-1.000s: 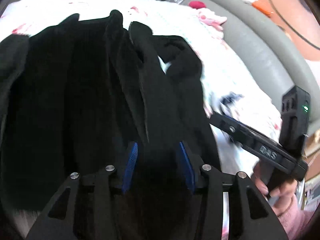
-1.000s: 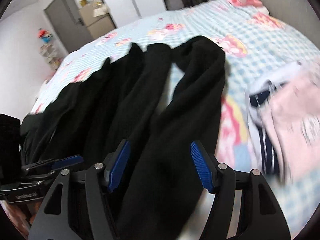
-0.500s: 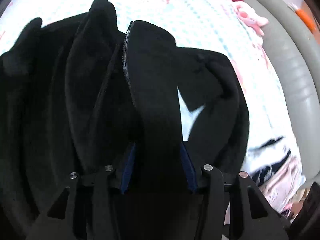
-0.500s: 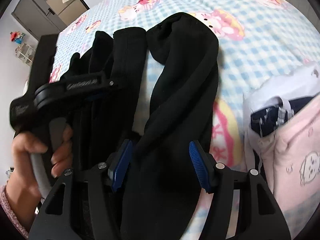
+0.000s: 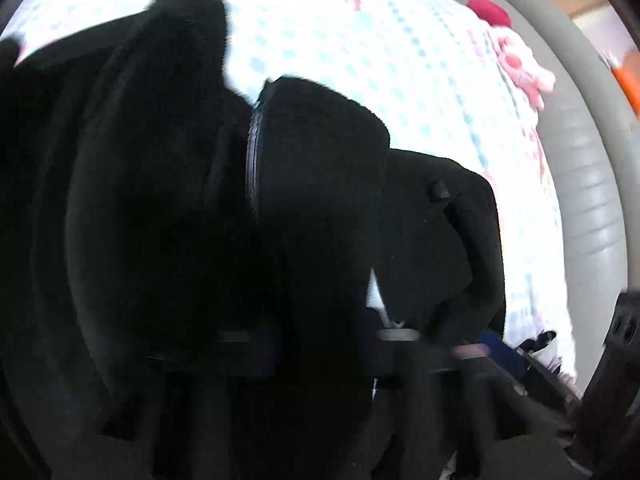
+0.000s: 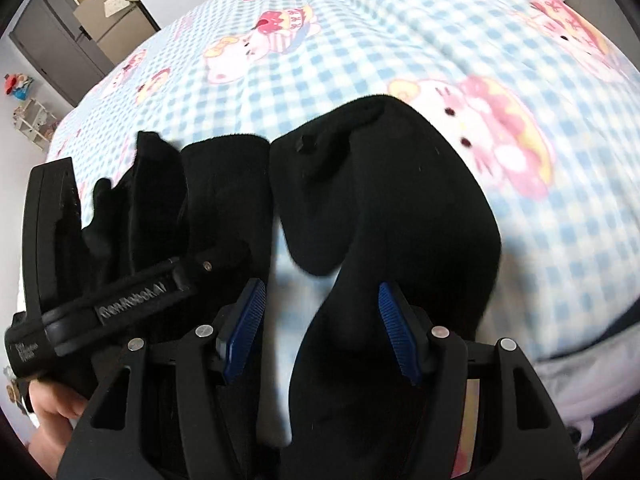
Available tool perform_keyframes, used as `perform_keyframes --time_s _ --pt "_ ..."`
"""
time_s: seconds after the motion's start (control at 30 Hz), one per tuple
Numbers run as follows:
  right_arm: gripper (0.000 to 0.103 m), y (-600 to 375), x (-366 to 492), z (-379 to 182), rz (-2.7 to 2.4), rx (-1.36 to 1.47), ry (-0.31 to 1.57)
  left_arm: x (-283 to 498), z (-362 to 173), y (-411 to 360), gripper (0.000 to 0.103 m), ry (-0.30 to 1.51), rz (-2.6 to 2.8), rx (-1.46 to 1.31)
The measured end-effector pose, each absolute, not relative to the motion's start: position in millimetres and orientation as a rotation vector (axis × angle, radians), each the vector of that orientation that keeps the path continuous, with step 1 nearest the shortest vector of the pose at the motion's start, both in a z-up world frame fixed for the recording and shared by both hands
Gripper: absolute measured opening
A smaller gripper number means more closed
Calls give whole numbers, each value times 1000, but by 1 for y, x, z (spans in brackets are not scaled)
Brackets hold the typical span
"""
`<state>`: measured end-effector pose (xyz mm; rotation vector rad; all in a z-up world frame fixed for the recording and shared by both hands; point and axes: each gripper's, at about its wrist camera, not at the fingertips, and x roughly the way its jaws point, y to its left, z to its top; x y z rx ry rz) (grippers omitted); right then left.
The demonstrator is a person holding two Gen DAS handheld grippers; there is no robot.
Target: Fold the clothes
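Right, my left claw point(image 5: 320, 344) has just snapped shut on the black jacket's point(image 6: 400, 200) zip edge; right claw point(image 6: 320, 320) gapes around a sleeve. The jacket lies rumpled on the bed point(image 6: 400, 40), folding barely begun.

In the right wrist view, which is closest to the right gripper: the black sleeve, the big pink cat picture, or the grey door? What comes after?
1. Black sleeve, between the right gripper's fingers.
2. Pink cat picture, on the blanket, upper right.
3. Grey door, far upper left.
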<state>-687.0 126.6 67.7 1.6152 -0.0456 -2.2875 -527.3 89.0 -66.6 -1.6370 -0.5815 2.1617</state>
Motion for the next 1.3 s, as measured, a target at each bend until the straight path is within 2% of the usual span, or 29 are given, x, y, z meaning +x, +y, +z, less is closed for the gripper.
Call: perform_keyframes --time_s 0.13,0.27,0.43,0.57,0.73,0.9,0.97,1.0,1.03,1.1,1.13,1.17,1.2,1.3 --pt "62 119 -698 73 -2296 1610 -44 -504 -21 53 8 -615 2298 -1471" --pt "62 102 -700 87 -2278 1536 -68 -464 26 -23 8 -686 2481 -1388" --pt "62 59 -705 71 -2140 1524 -86 -440 21 -101 8 -620 2674 -1541" --pt "63 31 -711 56 -2057 1512 -163 -435 9 -130 9 -589 2777 -1620" --pt "71 -8 -715 44 -1970 1493 -27 -450 -13 -136 11 -561 2750 -1710" --pt "71 -51 -706 45 -1916 1408 99 -451 -29 -163 13 -719 2657 -1790" --pt "81 -71 -694 36 -1898 1365 270 -451 -38 -166 13 -774 2632 -1781" --pt "81 -82 -688 24 -1887 1358 389 -451 -42 -166 13 -794 2622 -1774" --pt "74 -93 -682 13 -1872 1348 507 -451 -46 -165 13 -798 2611 -1773" --pt "52 -86 -687 10 -1883 1377 466 -459 -49 -159 11 -759 2594 -1766" --pt "29 -82 -690 8 -1889 1391 442 -464 -48 -156 11 -744 2588 -1739" --pt "14 -71 -695 18 -1900 1396 374 -469 -45 -151 10 -734 2579 -1709" --pt "10 -61 -696 29 -1936 1380 366 -473 -41 -146 10 -732 2565 -1675" --pt "9 -28 -700 60 -2035 1344 314 -490 -25 -124 10 -681 2536 -1573"
